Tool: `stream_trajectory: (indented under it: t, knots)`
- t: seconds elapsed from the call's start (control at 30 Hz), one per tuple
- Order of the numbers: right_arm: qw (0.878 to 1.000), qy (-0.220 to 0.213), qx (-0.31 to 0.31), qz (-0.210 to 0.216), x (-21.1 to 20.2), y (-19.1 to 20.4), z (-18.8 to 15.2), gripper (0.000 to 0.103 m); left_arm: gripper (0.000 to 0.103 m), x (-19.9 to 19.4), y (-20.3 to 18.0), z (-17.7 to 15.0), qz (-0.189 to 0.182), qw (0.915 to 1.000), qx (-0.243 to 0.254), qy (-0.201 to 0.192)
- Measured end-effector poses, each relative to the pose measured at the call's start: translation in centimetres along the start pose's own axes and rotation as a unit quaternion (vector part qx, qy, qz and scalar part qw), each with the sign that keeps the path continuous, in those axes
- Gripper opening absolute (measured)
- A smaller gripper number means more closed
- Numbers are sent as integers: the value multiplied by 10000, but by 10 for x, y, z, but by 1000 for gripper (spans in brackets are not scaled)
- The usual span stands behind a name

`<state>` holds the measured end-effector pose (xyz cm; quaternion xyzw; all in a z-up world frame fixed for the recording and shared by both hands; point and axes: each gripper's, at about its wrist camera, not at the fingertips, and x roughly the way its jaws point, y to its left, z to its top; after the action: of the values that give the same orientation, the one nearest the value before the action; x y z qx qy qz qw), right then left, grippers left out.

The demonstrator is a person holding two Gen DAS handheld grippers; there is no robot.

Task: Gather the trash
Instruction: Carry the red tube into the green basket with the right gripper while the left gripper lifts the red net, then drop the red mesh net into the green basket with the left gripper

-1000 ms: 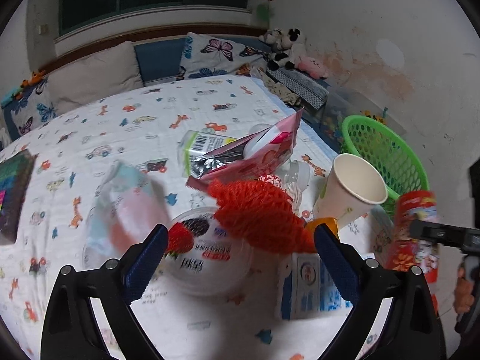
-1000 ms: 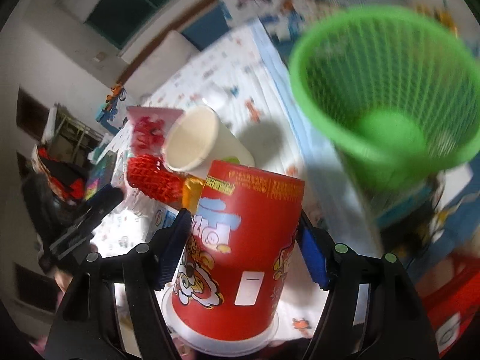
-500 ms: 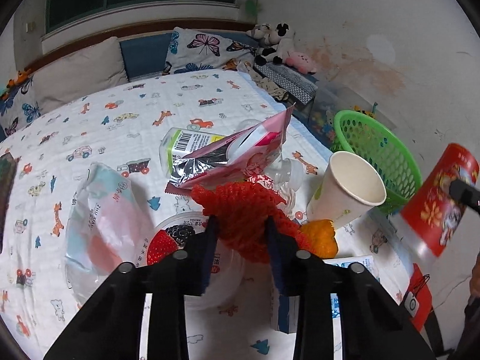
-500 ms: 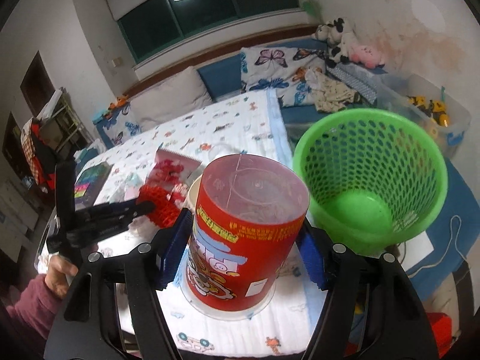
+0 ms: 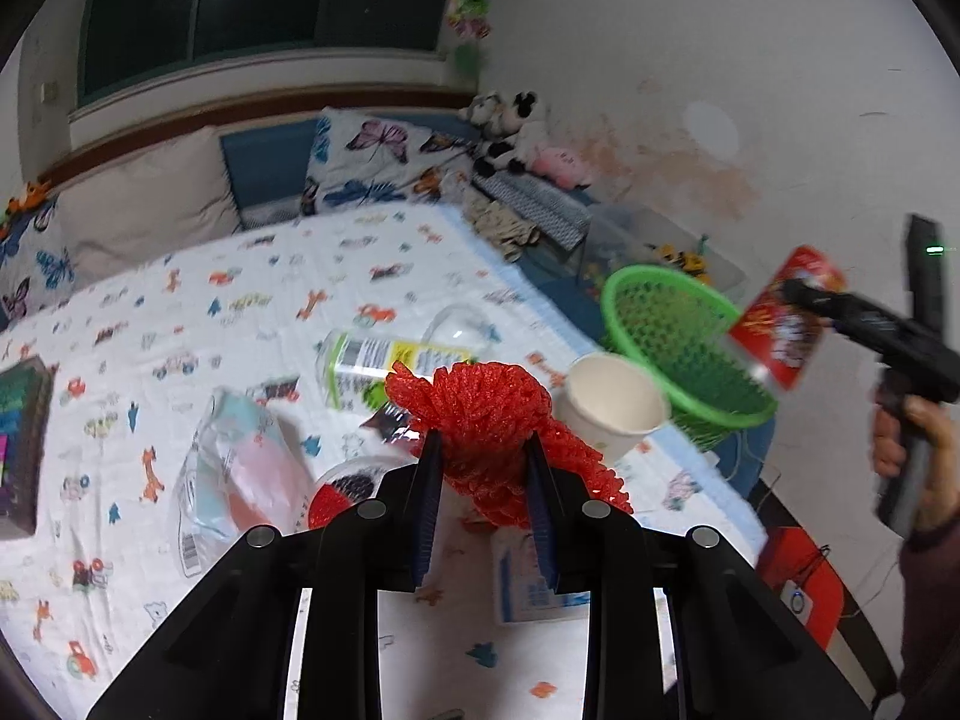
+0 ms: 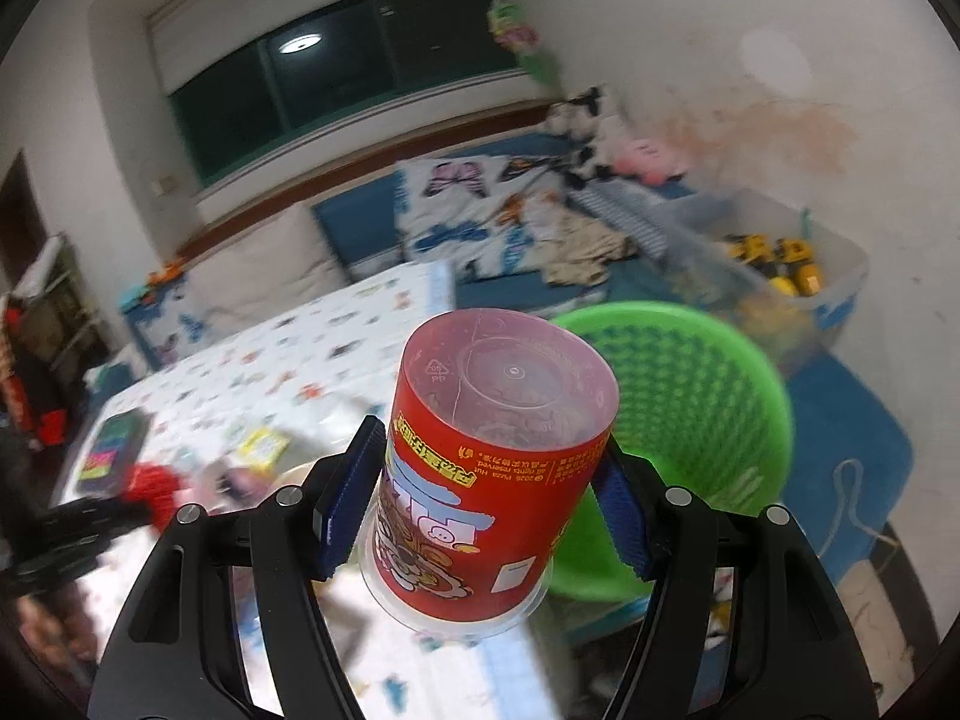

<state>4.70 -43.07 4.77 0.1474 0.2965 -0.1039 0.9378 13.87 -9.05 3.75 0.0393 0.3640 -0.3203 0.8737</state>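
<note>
My left gripper (image 5: 482,450) holds a bunched red foam net (image 5: 474,402) above the trash pile on the printed bedsheet (image 5: 252,300); its jaws are still closing, with the pads pressing the net. My right gripper (image 6: 489,450) is shut on a red snack cup (image 6: 486,468), which is tilted with its clear base toward the camera. Behind and just right of the cup stands the green mesh basket (image 6: 708,396). In the left wrist view the red cup (image 5: 780,324) hangs at the right rim of the basket (image 5: 678,348).
On the sheet lie a white paper cup (image 5: 612,402), a green-labelled bottle (image 5: 384,366), a plastic bag (image 5: 240,468), a lidded tub (image 5: 342,486) and a small carton (image 5: 528,582). A book (image 5: 18,438) lies far left. A red stool (image 5: 804,588) stands by the bed.
My left gripper went from wide open to shut on the red net and lifted it off the pile. My right gripper raised and tilted the red cup beside the basket.
</note>
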Motion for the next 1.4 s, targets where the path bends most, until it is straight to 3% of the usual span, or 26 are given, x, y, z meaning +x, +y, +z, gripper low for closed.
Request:
stream_trajectory:
  t: [0.17, 0.63, 1.2, 1.4]
  knots:
    - [9986, 152, -28, -515, 28, -24, -6, 67, 26, -13, -17, 20, -248, 9995, 131, -163]
    - [9952, 612, 70, -764, 81, -63, -25, 70, 26, 43, -84, 76, -532, 9971, 533, -101]
    - [9973, 108, -67, -717, 19, -66, -31, 81, 27, 138, -166, 96, -774, 9910, 958, 518]
    - [9970, -21, -78, -767, 2, -70, -38, 82, 34, 158, -188, 92, -727, 9897, 1046, 651]
